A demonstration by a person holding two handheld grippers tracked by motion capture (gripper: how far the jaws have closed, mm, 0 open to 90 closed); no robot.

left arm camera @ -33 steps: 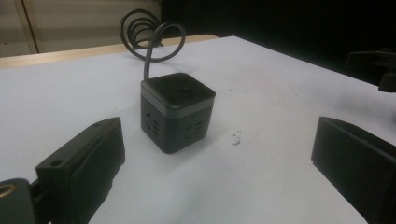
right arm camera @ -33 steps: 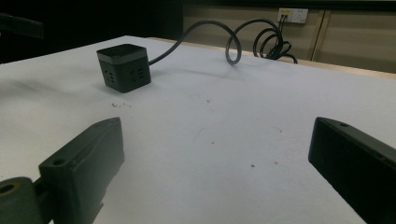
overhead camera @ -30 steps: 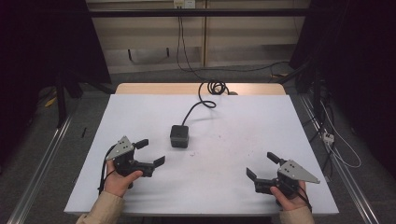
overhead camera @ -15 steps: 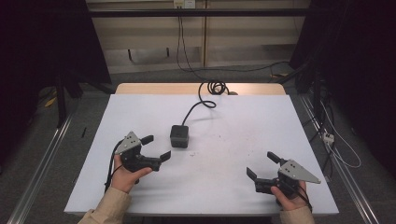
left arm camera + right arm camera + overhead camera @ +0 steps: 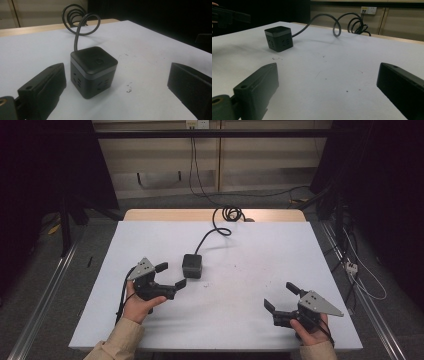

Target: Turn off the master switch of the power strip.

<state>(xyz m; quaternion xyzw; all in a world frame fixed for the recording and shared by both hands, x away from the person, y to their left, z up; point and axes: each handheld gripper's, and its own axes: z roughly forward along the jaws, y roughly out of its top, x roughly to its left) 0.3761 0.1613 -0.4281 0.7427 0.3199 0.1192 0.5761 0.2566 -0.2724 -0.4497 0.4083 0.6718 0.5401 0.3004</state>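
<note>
My left gripper (image 5: 170, 275) has its jaws spread wide, aimed at the cube (image 5: 192, 265), which sits just beyond the tips, not touched. The cube stands upright on the table (image 5: 250, 250), a little left of middle, button face up, socket faces to the sides. It is as wide as tall, so no long axis; its cable (image 5: 212, 232) leaves the far side and runs away from me to a coil (image 5: 229, 213) at the far edge. My right gripper (image 5: 281, 297) hovers near my edge, jaws spread, well apart from the cube.
</note>
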